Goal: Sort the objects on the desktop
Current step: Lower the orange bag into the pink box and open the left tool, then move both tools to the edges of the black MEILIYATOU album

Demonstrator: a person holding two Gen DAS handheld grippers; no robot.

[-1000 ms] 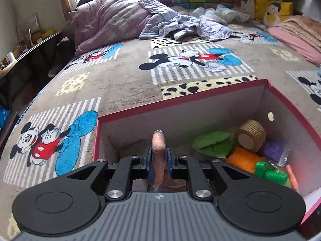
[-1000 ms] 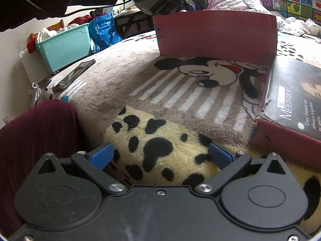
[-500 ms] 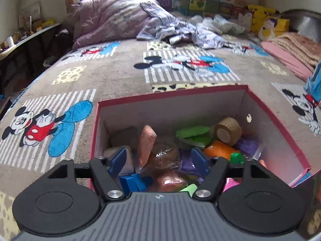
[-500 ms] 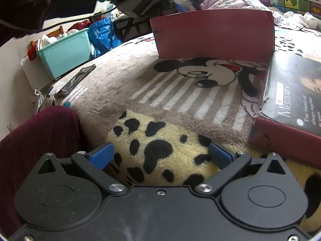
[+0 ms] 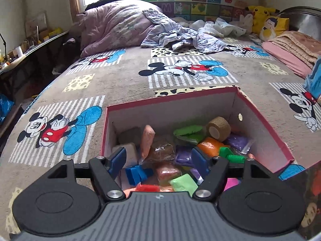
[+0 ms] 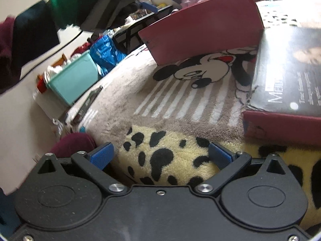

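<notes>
A red-edged cardboard box point(image 5: 266, 128) sits on the bed blanket, holding several coloured clay packets, a tan tape roll point(image 5: 218, 128) and a green toy part point(image 5: 230, 154). A salmon-pink clay packet point(image 5: 147, 140) leans upright inside it at the left. My left gripper point(image 5: 158, 161) hovers open just above the box's near side, nothing between its fingers. In the right wrist view the same box point(image 6: 202, 30) shows its red outer wall, with its lid point(image 6: 289, 76) lying flat at the right. My right gripper point(image 6: 160, 154) hangs open over a spotted yellow patch of blanket.
A person's sleeve and the other gripper point(image 6: 84, 16) pass across the top left of the right wrist view. A phone point(image 6: 88, 102) lies near the bed edge, with a teal bin point(image 6: 74, 80) on the floor beyond. Bedding point(image 5: 124, 26) and plush toys point(image 5: 266, 20) lie at the far end.
My left gripper opened and let the salmon-pink packet go into the box, then drew back and up. The right wrist view has tilted and shifted slightly; its gripper stays open.
</notes>
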